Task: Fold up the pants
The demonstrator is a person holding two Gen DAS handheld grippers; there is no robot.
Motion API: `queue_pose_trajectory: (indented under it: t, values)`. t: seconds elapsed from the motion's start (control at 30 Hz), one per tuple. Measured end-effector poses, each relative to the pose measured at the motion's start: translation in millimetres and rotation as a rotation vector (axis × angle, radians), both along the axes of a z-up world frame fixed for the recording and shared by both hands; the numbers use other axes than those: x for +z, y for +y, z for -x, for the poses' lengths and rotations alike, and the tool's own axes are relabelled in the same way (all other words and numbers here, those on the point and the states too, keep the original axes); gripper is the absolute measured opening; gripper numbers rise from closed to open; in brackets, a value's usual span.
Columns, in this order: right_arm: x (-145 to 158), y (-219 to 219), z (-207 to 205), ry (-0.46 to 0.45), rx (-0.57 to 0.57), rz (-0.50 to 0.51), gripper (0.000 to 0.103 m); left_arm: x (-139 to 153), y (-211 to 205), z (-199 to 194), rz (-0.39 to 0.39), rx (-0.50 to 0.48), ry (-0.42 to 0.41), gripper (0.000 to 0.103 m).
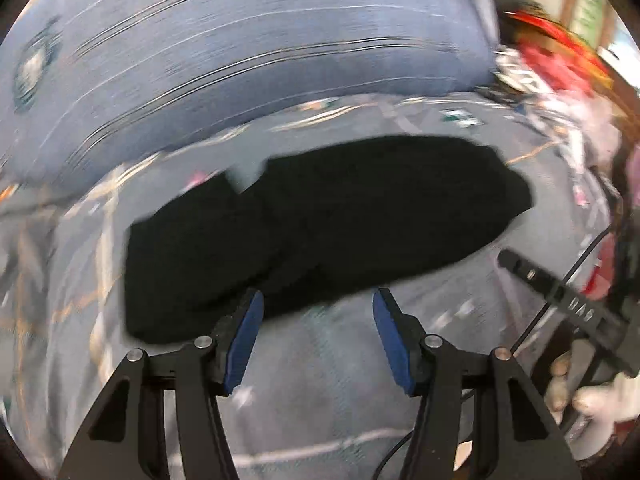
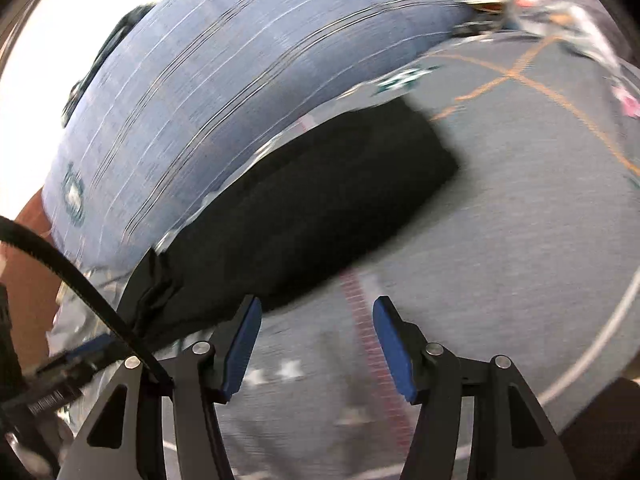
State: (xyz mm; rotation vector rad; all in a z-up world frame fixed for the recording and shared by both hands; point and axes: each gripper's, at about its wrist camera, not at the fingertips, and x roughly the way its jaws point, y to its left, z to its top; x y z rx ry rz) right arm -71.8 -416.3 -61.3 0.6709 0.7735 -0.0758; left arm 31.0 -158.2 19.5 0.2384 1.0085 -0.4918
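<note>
The black pants lie folded in a compact stack on the grey patterned bedspread. In the right wrist view the pants lie just ahead and to the left, with the gathered waistband at their near left end. My left gripper is open and empty, its fingertips at the near edge of the pants. My right gripper is open and empty, its left finger over the pants' near edge. The right gripper's body also shows in the left wrist view at the right. Both views are motion-blurred.
A large blue striped pillow lies behind the pants, also in the right wrist view. A heap of red and white clothes sits at the far right. A gloved hand holds the right gripper. A black cable crosses the left.
</note>
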Motion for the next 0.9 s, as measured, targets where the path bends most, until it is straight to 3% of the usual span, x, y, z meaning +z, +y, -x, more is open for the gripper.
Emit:
queue_pose_trajectory:
  t: [0.17, 0.27, 0.5, 0.77, 0.87, 0.9]
  values:
    - [-5, -37, 9, 0.019, -0.086, -0.028, 0.064, 3, -76, -46, 0.017, -0.176, 0.059, 0.058]
    - [-8, -50, 4, 0.004, -0.097, -0.073, 0.064, -4, -115, -67, 0.021, -0.238, 0.103, 0.058]
    - [-5, -60, -21, -0.027, -0.084, -0.075, 0.066, -27, -211, -112, 0.017, -0.353, 0.16, 0.058]
    - [-6, -66, -40, -0.068, -0.082, -0.041, 0.073, -61, -277, -132, -0.026, -0.495, 0.219, 0.058]
    - [-8, -64, -45, -0.1, -0.083, -0.015, 0.074, -69, -294, -125, -0.037, -0.564, 0.228, 0.072]
    - [-8, -63, -47, -0.111, -0.082, -0.017, 0.074, -71, -297, -121, -0.051, -0.572, 0.223, 0.072]
